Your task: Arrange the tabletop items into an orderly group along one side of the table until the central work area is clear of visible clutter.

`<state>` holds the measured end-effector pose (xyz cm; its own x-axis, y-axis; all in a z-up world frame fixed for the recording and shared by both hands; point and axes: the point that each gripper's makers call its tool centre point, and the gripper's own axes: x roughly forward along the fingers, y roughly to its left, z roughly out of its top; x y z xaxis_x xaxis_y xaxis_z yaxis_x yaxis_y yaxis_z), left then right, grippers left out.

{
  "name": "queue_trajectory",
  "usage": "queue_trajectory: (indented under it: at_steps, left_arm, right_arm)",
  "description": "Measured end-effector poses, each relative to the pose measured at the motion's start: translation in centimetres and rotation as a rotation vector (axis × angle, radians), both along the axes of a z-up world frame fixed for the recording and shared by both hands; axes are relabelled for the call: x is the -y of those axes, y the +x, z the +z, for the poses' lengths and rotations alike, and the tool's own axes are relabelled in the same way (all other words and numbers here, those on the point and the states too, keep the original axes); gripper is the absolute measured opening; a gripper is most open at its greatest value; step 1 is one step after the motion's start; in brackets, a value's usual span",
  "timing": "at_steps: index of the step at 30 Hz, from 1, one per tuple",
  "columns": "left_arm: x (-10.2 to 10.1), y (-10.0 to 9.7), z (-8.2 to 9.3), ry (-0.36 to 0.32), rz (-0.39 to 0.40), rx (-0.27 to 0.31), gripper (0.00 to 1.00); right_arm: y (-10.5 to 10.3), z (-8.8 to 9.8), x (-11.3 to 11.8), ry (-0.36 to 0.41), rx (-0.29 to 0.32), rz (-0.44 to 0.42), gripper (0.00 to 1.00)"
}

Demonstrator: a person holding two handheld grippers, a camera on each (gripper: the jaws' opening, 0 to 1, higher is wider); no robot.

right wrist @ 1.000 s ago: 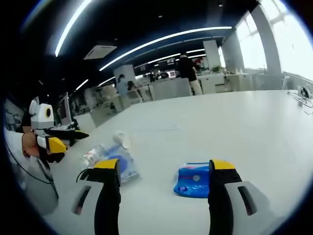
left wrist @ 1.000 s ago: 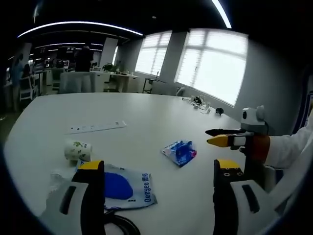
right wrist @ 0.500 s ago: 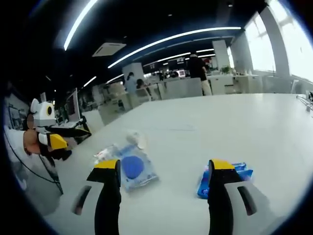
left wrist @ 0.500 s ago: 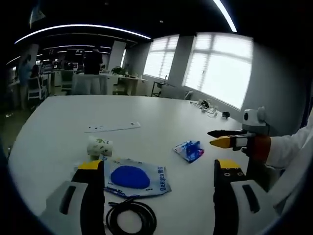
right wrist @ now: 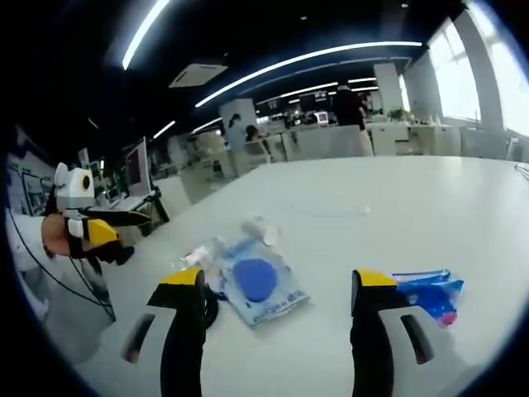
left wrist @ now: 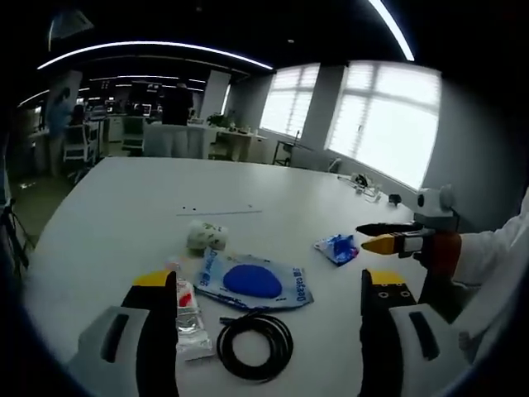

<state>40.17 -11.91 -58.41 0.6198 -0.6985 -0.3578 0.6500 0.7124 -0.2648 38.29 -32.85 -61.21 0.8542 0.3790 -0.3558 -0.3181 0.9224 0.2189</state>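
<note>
text: one printed word along the right edge of the white-and-blue pouch (left wrist: 252, 283), lower middle of the left gripper view, seems to read "Oeeyeo", uncertain | other packets and objects: print too small to read

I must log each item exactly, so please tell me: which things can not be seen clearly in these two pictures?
- Black cable coil: right gripper view, mostly hidden behind that hand-held gripper's left jaw.
- Clear packet: left gripper view, partly covered by the left jaw; print too small.
- Small blue packet: right gripper view, one end behind the right jaw.
- Print on the white pouch: too small and blurred.
</note>
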Motion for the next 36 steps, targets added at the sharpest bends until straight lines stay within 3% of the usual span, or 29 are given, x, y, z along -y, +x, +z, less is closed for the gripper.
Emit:
queue_trajectory:
  at_steps: [13, 25, 36]
  left_arm:
    - [-4.6, -0.1, -0.6, 0.003, 0.021, -0.012, 0.95]
    - [-6.7, -0.1, -0.6, -0.001, 0.005, -0.012, 0.95]
    - [-8.8, -0.5, -1.2, 0.002, -0.010, -0.021, 0.94]
  right_arm:
    - [0.3, -0.8, -5.3, 0.006, -0.015, 0.033, 0.70]
    - [-0.3, -1.4, -8.4, 0.000, -0.030, 0.039, 0.70]
    - [-0.8, -3.5, -11.3, -0.026, -0.065, 0.057, 0.68]
